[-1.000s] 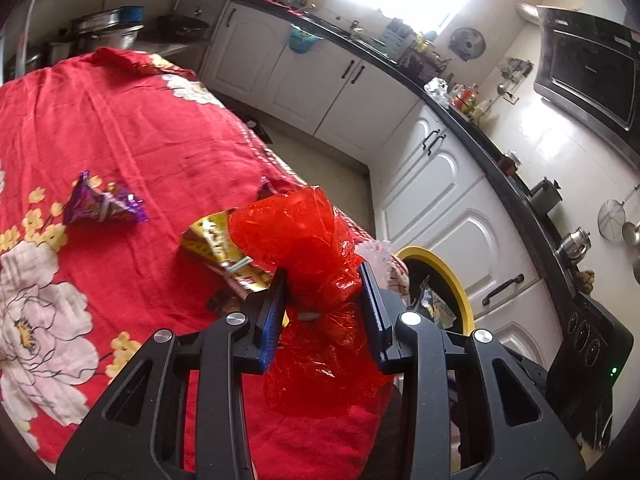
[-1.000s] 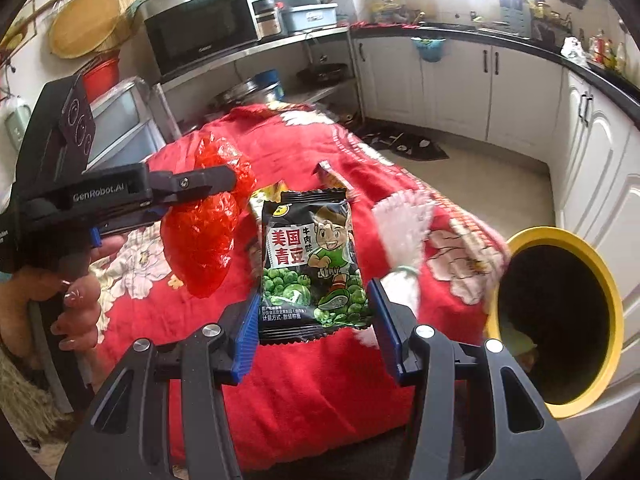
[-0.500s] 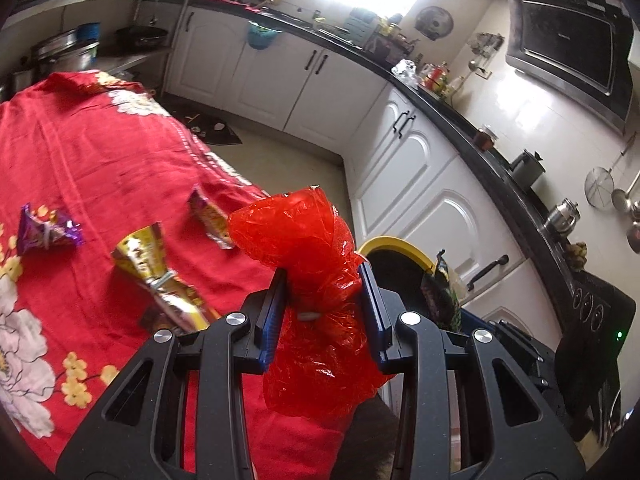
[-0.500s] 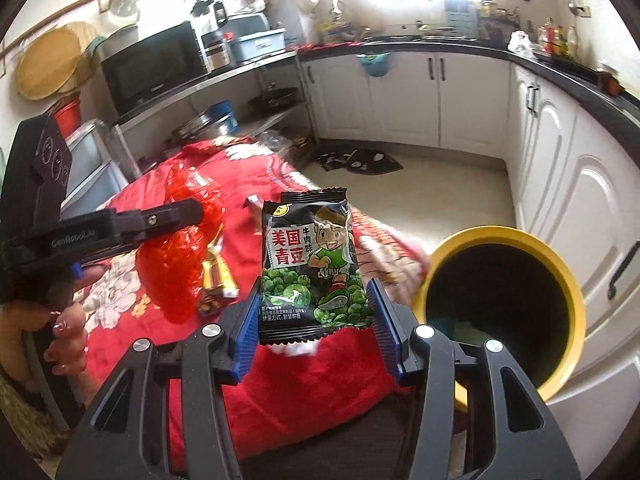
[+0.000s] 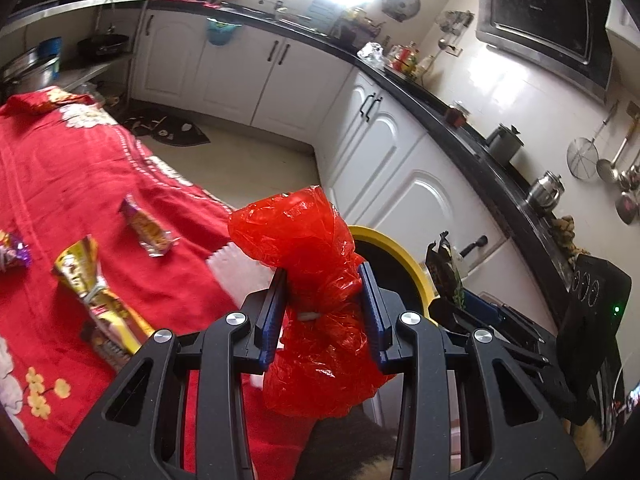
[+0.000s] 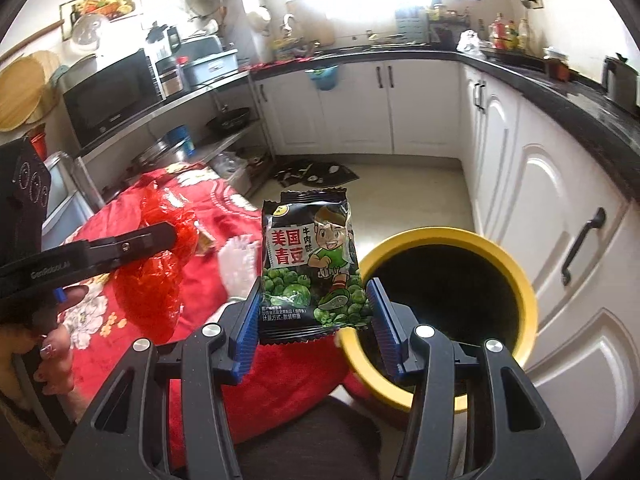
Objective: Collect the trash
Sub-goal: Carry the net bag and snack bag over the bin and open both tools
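My left gripper is shut on a crumpled red plastic bag, held above the table's edge just left of the yellow-rimmed bin. My right gripper is shut on a black and green pea snack packet, held upright beside the bin, close to its left rim. The right wrist view also shows the left gripper with the red bag at the left. The left wrist view shows the snack packet edge-on past the bin.
A table with a red flowered cloth carries a gold wrapper, an orange-purple wrapper and a purple wrapper. White cabinets under a black counter stand close behind the bin. A dark mat lies on the floor.
Both grippers have swung right, off the table and toward the bin, each with its load still held. The bin now fills more of the right wrist view.
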`<state>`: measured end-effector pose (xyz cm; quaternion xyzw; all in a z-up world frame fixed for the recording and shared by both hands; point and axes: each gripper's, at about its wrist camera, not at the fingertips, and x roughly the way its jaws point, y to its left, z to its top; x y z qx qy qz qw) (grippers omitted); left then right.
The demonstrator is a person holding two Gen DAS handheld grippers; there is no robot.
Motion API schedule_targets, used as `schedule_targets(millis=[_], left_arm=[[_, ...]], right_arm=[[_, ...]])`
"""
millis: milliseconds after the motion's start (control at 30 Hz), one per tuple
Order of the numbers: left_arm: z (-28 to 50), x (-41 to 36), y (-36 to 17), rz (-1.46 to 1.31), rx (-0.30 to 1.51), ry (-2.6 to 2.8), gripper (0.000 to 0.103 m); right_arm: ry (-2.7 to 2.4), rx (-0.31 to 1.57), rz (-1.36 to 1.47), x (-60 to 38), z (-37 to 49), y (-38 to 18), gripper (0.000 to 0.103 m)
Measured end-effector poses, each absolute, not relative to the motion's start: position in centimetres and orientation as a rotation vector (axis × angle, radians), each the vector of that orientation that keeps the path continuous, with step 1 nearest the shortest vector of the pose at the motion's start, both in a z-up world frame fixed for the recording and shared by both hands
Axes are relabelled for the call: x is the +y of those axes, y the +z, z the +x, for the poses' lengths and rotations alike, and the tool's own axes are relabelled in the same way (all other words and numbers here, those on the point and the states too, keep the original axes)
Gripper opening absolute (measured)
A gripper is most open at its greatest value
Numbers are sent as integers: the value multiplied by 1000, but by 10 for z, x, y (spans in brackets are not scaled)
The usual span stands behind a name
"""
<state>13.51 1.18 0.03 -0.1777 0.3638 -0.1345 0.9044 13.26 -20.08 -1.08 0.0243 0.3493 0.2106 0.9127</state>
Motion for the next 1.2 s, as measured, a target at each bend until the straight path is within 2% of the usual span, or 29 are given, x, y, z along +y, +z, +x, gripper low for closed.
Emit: schedule_targets(millis=[633, 1200], left_arm=[[164, -51, 0, -290, 764, -376, 28], [210, -95, -33, -257, 858, -419, 29]], right_arm=[[263, 705, 74, -262, 142, -15, 48], [199, 810, 97, -284, 162, -62, 50]])
